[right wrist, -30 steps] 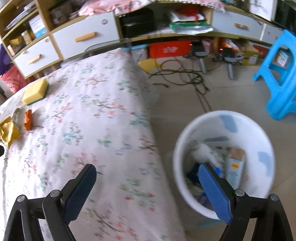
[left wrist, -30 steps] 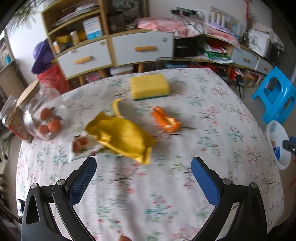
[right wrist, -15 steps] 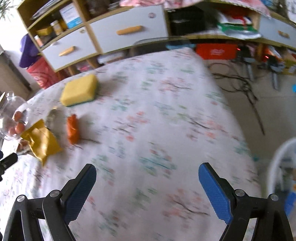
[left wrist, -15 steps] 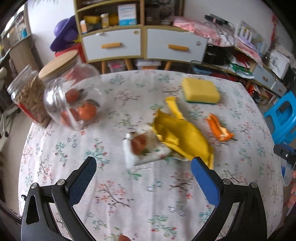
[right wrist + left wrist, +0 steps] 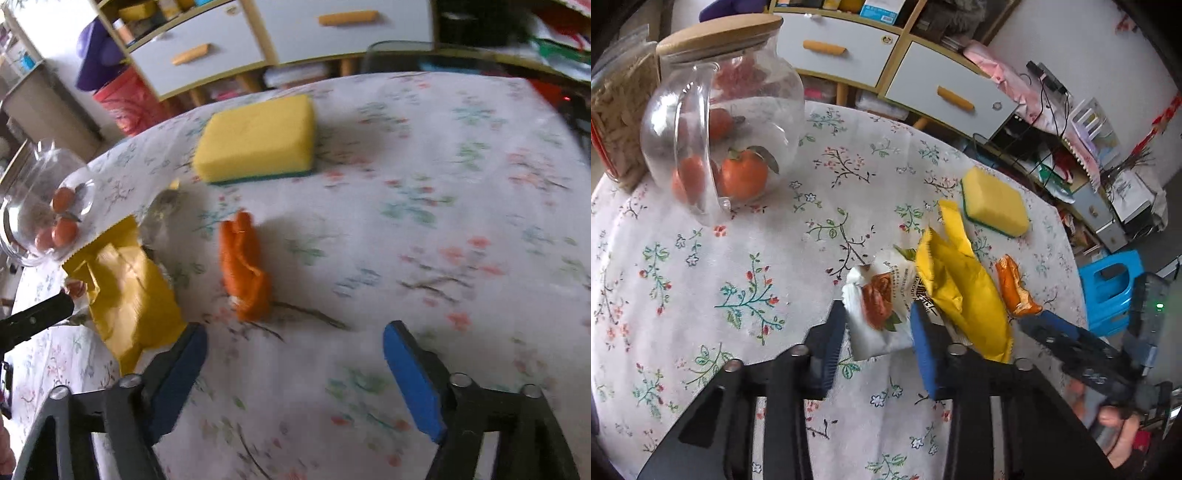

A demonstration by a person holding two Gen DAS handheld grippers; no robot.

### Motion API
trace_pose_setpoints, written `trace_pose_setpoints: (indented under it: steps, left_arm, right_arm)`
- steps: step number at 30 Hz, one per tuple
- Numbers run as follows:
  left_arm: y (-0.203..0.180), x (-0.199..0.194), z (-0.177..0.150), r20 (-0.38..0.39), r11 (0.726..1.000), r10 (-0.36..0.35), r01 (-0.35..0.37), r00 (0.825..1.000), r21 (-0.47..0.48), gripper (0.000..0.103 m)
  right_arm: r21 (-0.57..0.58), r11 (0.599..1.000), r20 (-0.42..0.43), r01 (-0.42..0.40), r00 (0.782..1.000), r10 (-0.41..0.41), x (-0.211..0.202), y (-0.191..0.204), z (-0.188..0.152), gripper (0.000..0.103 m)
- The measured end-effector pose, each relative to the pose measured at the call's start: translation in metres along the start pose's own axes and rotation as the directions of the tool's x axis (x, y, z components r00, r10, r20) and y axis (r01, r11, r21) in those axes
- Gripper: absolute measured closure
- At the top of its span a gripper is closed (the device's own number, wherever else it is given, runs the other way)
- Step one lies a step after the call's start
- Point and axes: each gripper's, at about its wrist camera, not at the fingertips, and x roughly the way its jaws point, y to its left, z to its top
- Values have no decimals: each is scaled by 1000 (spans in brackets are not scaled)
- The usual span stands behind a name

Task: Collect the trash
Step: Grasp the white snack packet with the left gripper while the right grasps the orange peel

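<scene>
A white snack wrapper point(image 5: 882, 299) lies on the floral tablecloth with a yellow wrapper point(image 5: 960, 291) over its right side. My left gripper point(image 5: 879, 332) has its jaws narrowed around the white wrapper's near end. An orange peel point(image 5: 1015, 286) lies right of the yellow wrapper. In the right wrist view my right gripper point(image 5: 293, 354) is open and empty, just in front of the orange peel point(image 5: 245, 266), with the yellow wrapper point(image 5: 125, 291) to its left. The right gripper also shows in the left wrist view point(image 5: 1082, 343).
A yellow sponge point(image 5: 995, 201) lies beyond the trash. A glass jar with oranges point(image 5: 724, 122) and a jar of dry food point(image 5: 617, 110) stand at the left. Drawers point(image 5: 886, 62) and a blue stool point(image 5: 1108, 288) are beyond the table point(image 5: 701, 280).
My left gripper moved in on the white wrapper and narrowed its jaws around it. My right gripper swung from the floor bin back over the table toward the orange peel.
</scene>
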Motion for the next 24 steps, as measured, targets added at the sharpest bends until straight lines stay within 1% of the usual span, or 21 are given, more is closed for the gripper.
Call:
trace_pose_setpoints:
  steps: [1, 3, 4, 5, 6, 8, 9, 11, 13, 14, 15, 16, 18, 21, 24]
  left_arm:
    - [0, 1, 0, 1, 1000, -4, 4, 1000, -2, 78]
    - [1, 1, -1, -3, 1000, -10, 10, 1000, -6, 80]
    - [1, 2, -1, -4, 1000, -13, 13, 1000, -6, 81]
    - [0, 1, -1, -4, 1000, -17, 17, 1000, -3, 87]
    - [-1, 1, 0, -3, 1000, -19, 19, 1000, 1, 88]
    - [-6, -2, -1, 3, 1000, -27, 27, 1000, 14, 91]
    - [-7, -6, -1, 11, 999, -31, 31, 999, 20, 92]
    - [-15, -16, -3, 35, 999, -26, 25, 999, 42, 92]
    - [-21, -28, -5, 65, 998, -22, 18, 998, 67, 93]
    - [-24, -35, -6, 82, 997, -19, 13, 996, 77, 93]
    - [-26, -41, -6, 97, 996, -15, 6, 995, 84, 93]
    - [-28, -47, -7, 113, 996, -11, 1, 994, 92, 93]
    - [-31, -60, -8, 144, 995, -8, -7, 990, 104, 93]
    - [-33, -80, -11, 193, 993, 0, -22, 981, 112, 93]
    - [-32, -97, -12, 224, 995, -3, -21, 975, 100, 93]
  right_arm:
    - [-11, 1000, 0, 2, 1000, -2, 5, 3, 0, 28]
    - [-34, 999, 15, 20, 1000, -19, 11, 9, 1, 29]
    - [-42, 999, 26, 28, 999, -27, 12, 12, 3, 34]
    - [-43, 999, 32, 29, 999, -28, 13, 13, 5, 38]
    - [-44, 999, 40, 31, 999, -29, 13, 14, 6, 43]
    - [-52, 998, 46, 36, 998, -34, 15, 16, 9, 44]
    - [-67, 997, 48, 40, 998, -37, 16, 19, 9, 47]
    - [-106, 993, 46, 52, 998, -47, 16, 23, 8, 52]
    - [-143, 987, 49, 70, 997, -63, 14, 28, 6, 60]
    - [-154, 985, 53, 77, 996, -70, 12, 29, 5, 62]
    - [-155, 985, 56, 79, 996, -71, 9, 28, 4, 68]
    - [-148, 986, 57, 73, 996, -65, 5, 26, 2, 81]
    - [-130, 989, 53, 66, 997, -59, -2, 22, 0, 98]
    - [-118, 990, 53, 72, 996, -66, -14, 15, -4, 98]
    - [-112, 991, 58, 75, 996, -69, -25, 10, -8, 97]
